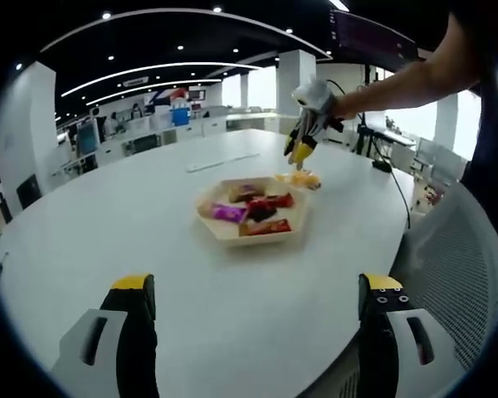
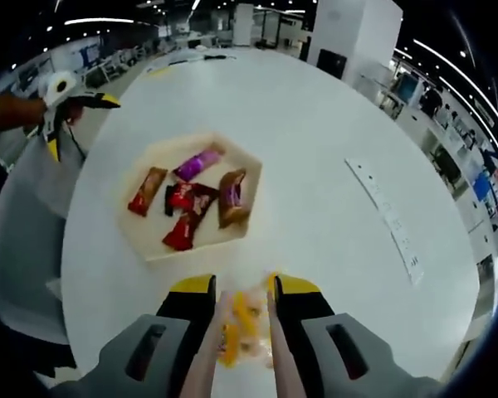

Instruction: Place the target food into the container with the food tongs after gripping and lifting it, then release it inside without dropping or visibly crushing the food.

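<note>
Table: a wide white oval table (image 1: 149, 240) took up the middle of both views.
Container: a pale hexagonal tray (image 2: 159, 246) sat centre frame, holding several wrapped snacks (image 2: 192, 201) in red, purple and brown.
Target food: a yellow-orange packet (image 2: 242, 330) lay on the table just outside the tray, at lower centre of the right gripper view.
Tongs: two pale tong arms (image 2: 206, 356) flanked the packet.
Right gripper: (image 2: 242, 292) its jaws pressed against the tongs.
Left gripper: (image 1: 257, 290) jaws spread wide, nothing between them, lower frame.
</note>
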